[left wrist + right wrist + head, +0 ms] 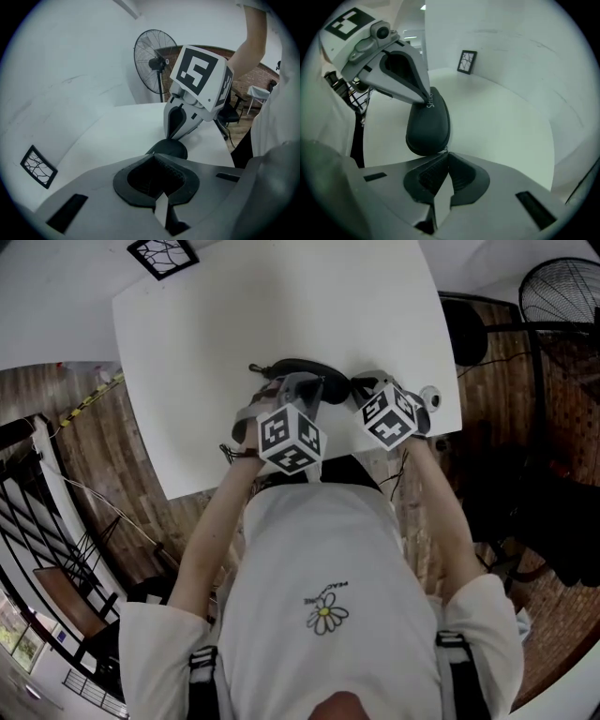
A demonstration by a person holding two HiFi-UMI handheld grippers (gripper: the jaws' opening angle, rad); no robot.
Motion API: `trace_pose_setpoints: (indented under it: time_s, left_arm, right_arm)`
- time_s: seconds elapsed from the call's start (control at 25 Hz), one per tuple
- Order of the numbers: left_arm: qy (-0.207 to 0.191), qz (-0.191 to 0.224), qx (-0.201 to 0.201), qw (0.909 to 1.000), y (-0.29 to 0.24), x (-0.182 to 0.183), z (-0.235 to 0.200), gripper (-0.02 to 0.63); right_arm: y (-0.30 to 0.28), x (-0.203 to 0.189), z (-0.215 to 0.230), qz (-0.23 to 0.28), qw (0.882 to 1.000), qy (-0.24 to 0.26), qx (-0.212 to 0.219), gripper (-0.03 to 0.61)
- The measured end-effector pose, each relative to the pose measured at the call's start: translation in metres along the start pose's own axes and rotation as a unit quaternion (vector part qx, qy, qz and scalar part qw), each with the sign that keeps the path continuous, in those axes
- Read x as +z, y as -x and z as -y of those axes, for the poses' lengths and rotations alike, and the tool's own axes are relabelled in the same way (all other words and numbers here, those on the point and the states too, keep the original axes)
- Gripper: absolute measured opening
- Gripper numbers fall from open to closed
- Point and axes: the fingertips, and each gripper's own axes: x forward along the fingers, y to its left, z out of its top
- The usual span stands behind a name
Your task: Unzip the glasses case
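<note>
A black oval glasses case (302,366) lies near the front edge of the white table (281,306), between my two grippers. My left gripper (281,386) is shut, its tips pinching the case's left end; the right gripper view shows its fingers (425,97) on the case (427,124) beside some white lettering. My right gripper (446,153) is shut at the case's near end, pinched on a small metal zipper pull (446,149). In the left gripper view the case (168,148) lies just past my left gripper (157,158), and the right gripper (176,135) comes down onto its far end.
A black-framed card (161,254) lies at the table's far left corner. A standing fan (562,287) and a black chair (466,329) stand on the wooden floor to the right. The table's front edge runs right under my hands.
</note>
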Motion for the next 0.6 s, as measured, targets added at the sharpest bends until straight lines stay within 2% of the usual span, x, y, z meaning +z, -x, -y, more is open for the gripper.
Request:
trace_pose_setpoints:
  time_s: [0.12,0.24,0.44,0.6]
  left_arm:
    - [0.058,-0.002,-0.004,0.9983,0.004,-0.001,-0.002,0.014]
    - [0.112,-0.035,0.033,0.9926,0.019,-0.010,-0.012,0.014]
    - [0.143,-0.069,0.090,0.9832,0.040,-0.042,-0.023,0.014]
    - [0.179,-0.055,0.120,0.9750,0.049,-0.057,-0.030,0.014]
  right_arm:
    - [0.003,0.003,-0.008,-0.003,0.999,0.035,0.013,0.006]
    - [0.007,0.018,-0.048,0.032,0.997,0.027,0.062,0.006]
    - [-0.003,0.062,-0.119,0.077,0.984,0.085,0.137,0.006]
    - [-0.013,0.077,-0.136,0.077,0.976,0.112,0.168,0.006]
